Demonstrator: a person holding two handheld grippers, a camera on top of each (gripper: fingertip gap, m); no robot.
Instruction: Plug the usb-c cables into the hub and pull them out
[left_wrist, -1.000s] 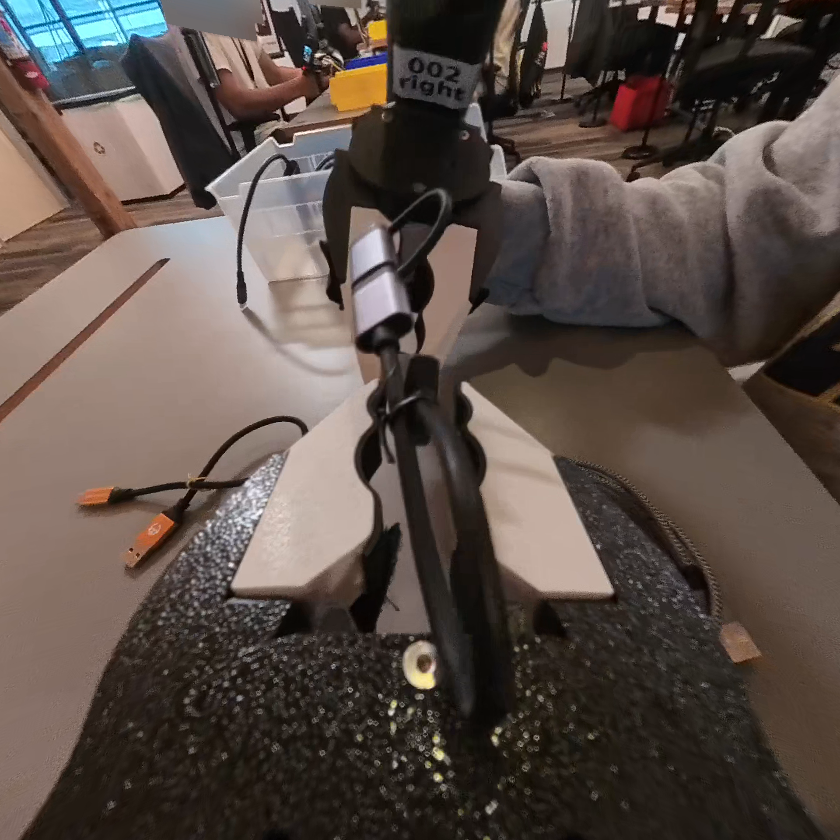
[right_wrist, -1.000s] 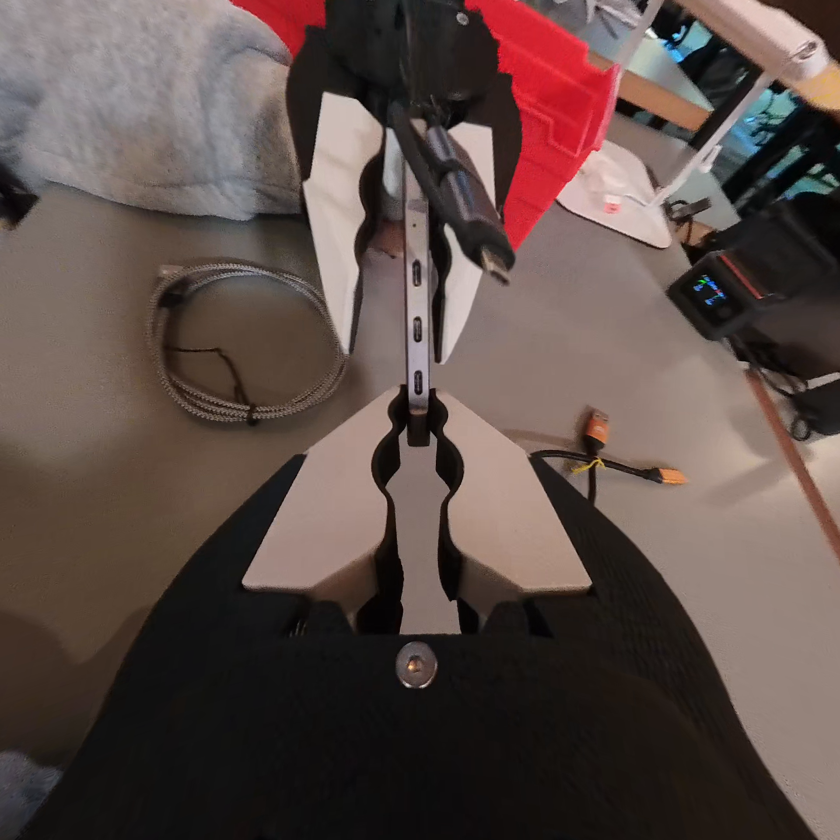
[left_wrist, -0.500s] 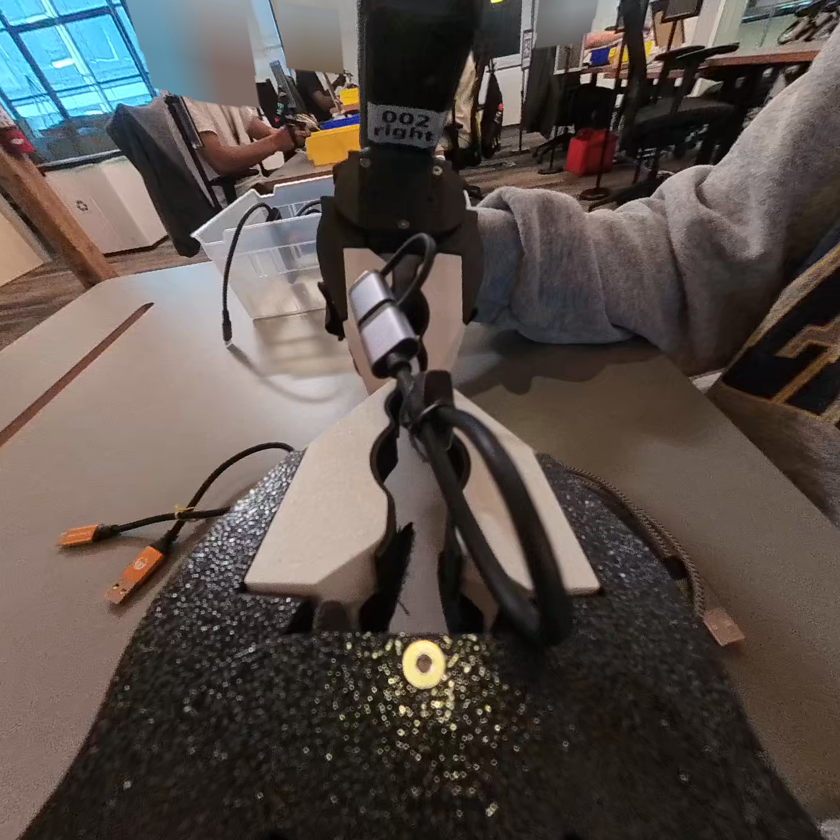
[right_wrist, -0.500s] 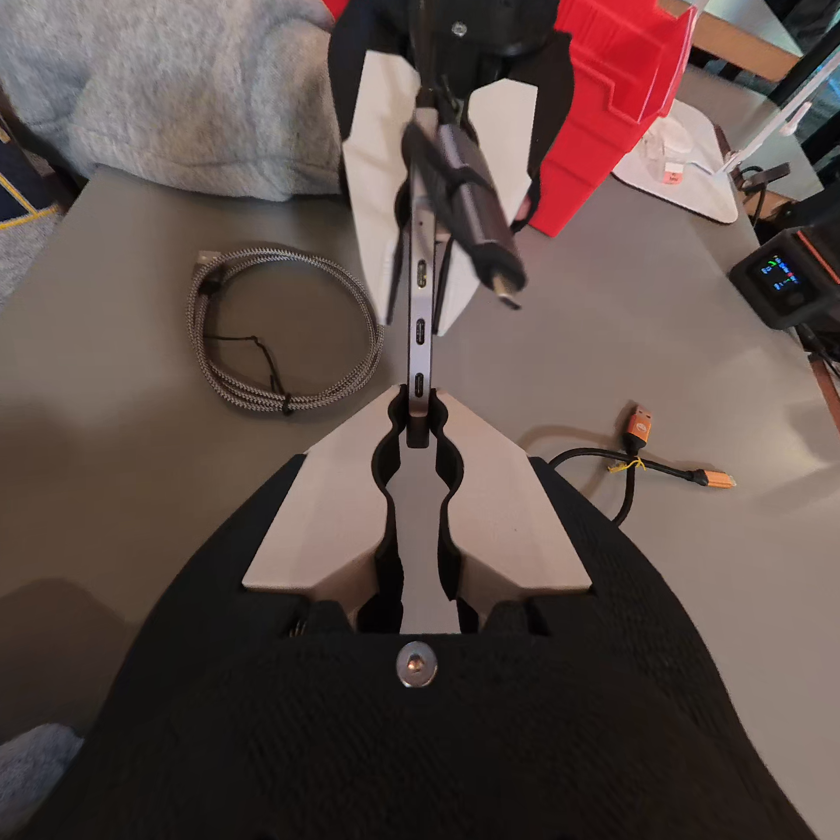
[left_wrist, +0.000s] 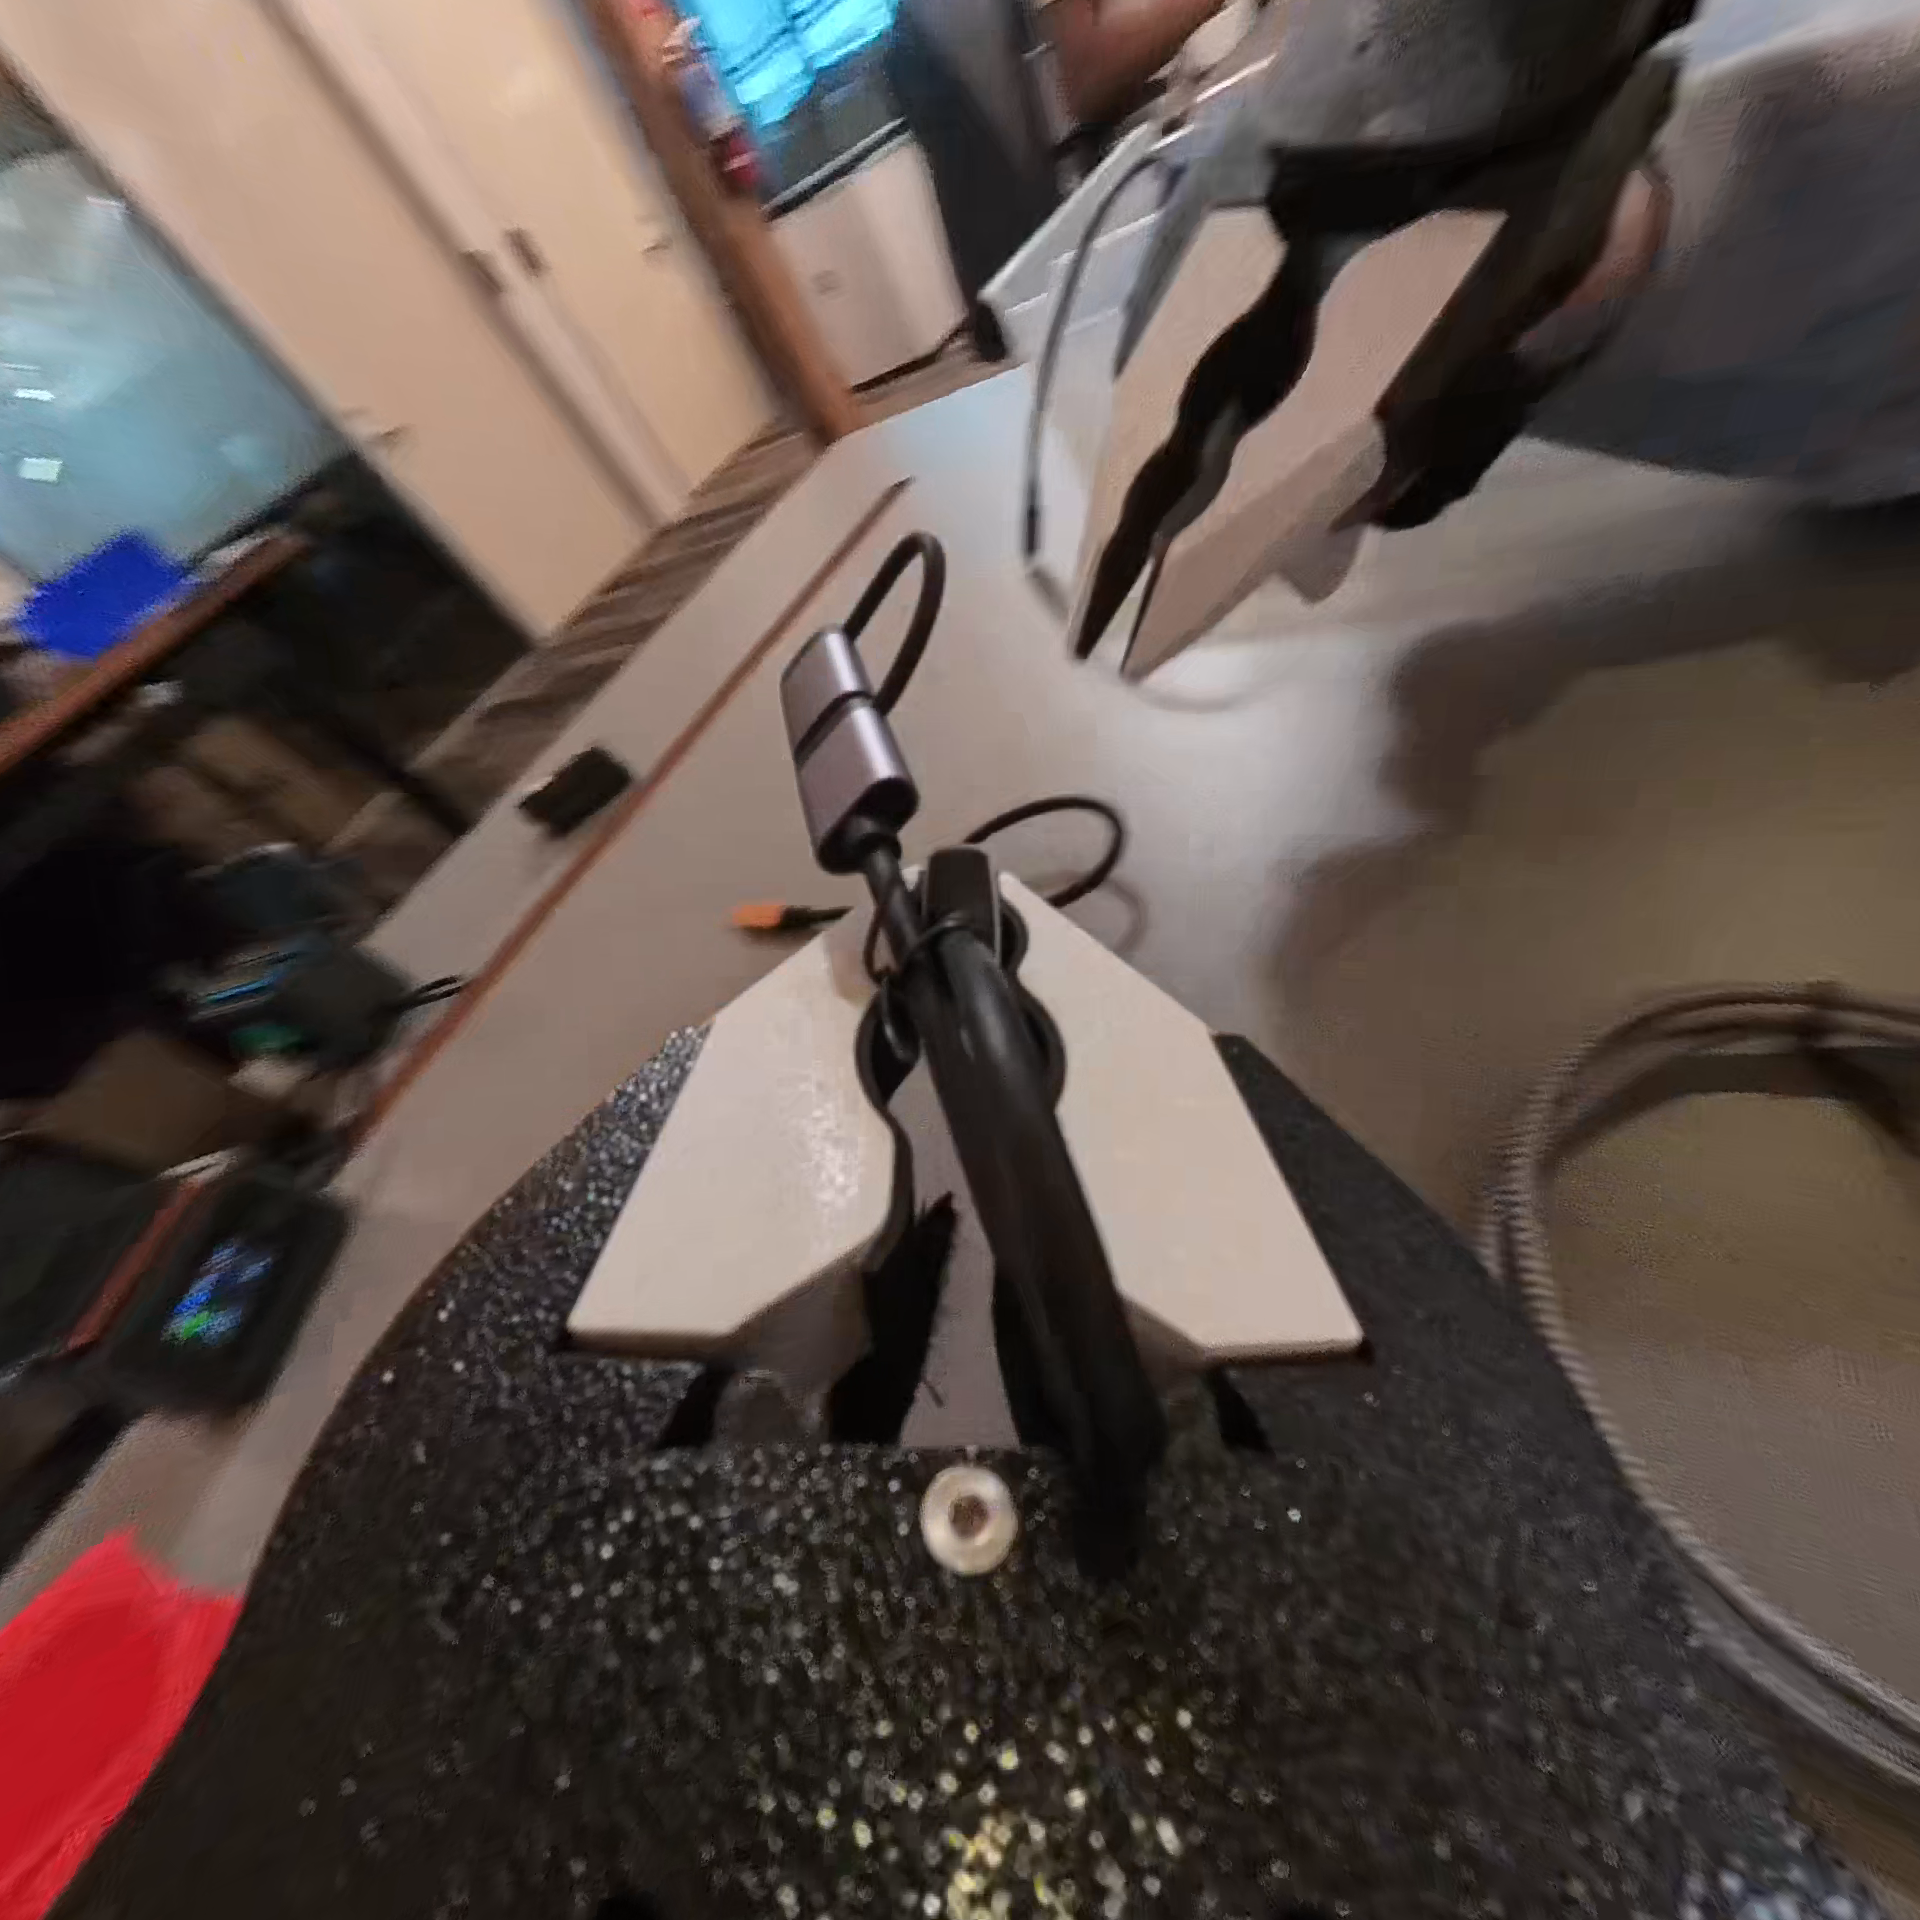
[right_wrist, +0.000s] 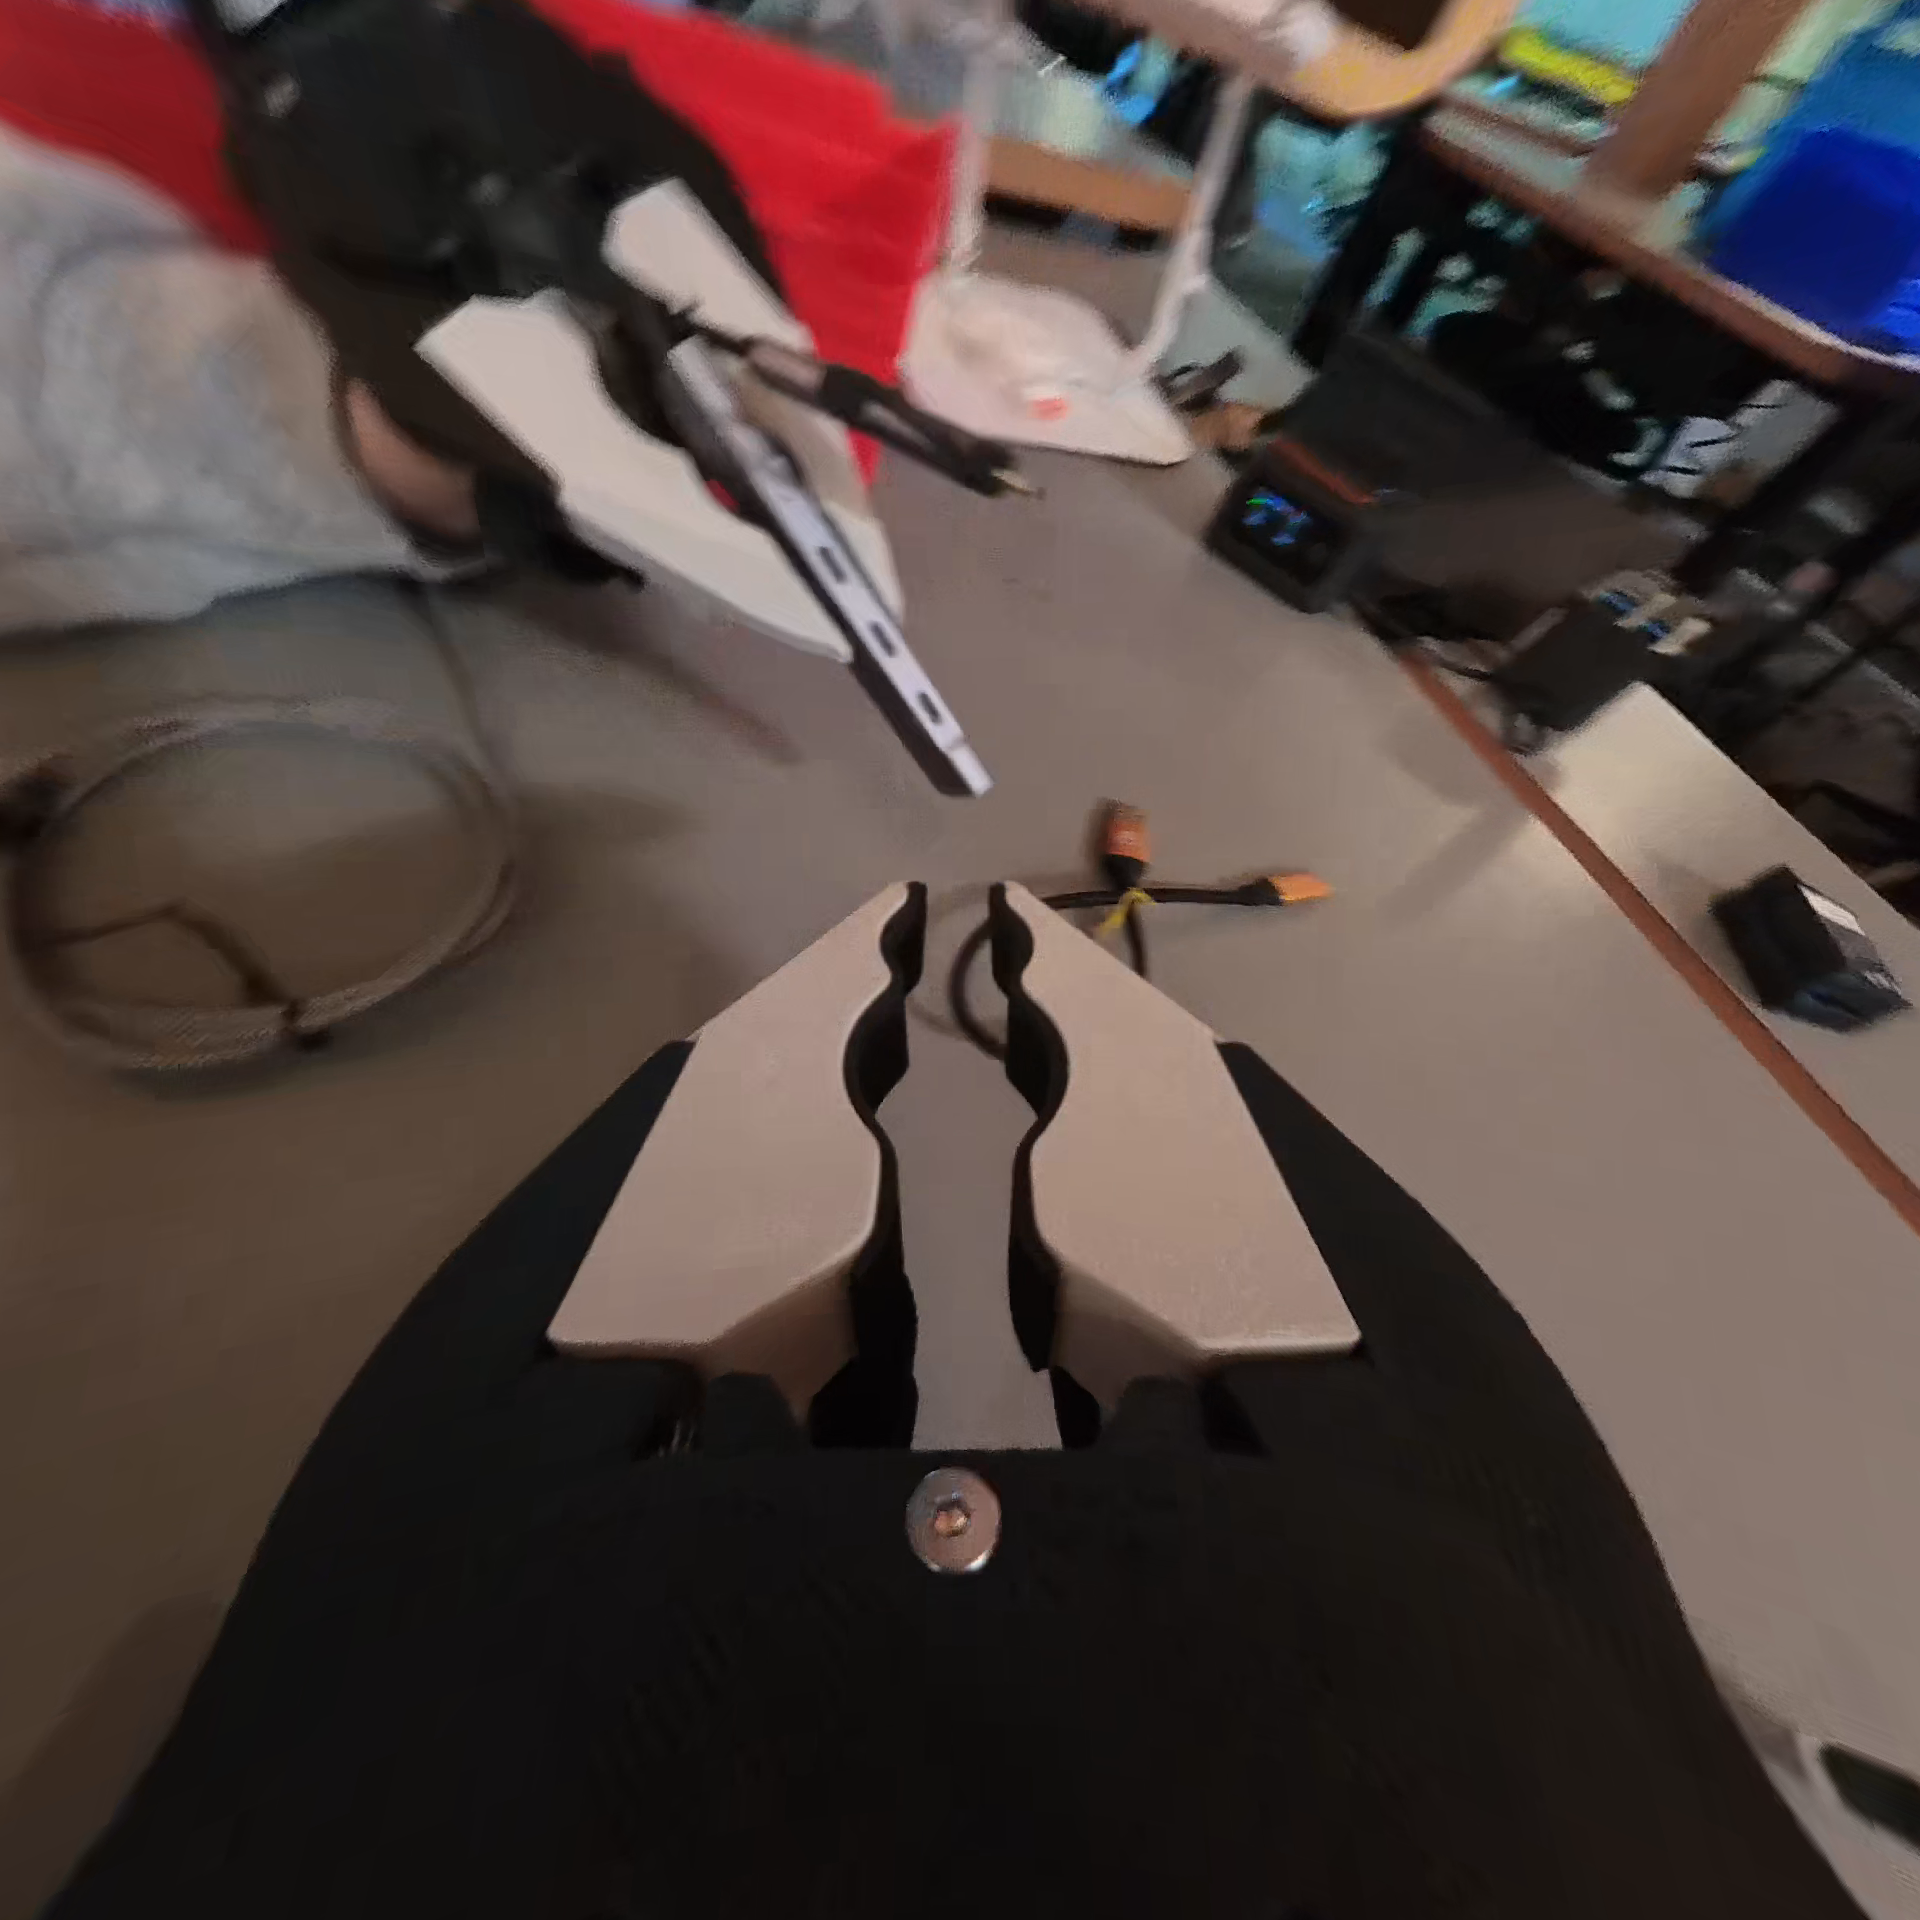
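Observation:
My left gripper is shut on the slim grey hub, which sticks out past the fingertips, held above the table. In the left wrist view the hub shows edge-on, with its black lead and grey plug looped in front. My right gripper is open by a narrow gap and empty; it also shows in the left wrist view, apart from the hub. A black cable with orange plugs lies on the table just beyond the right fingertips. A coiled braided cable lies to the left.
A red bin stands behind the left gripper. A small black device with a lit screen and a black box sit at the right. A grey sleeve rests at the table's left. A seam crosses the table. Spacing between my two grippers at the tips: around 7 cm. From either gripper's tips it is about 35 cm to the seam.
My right gripper has let go of the hub's end and drawn back. My left gripper has swung the hub away and tilted it. Both views are blurred by motion.

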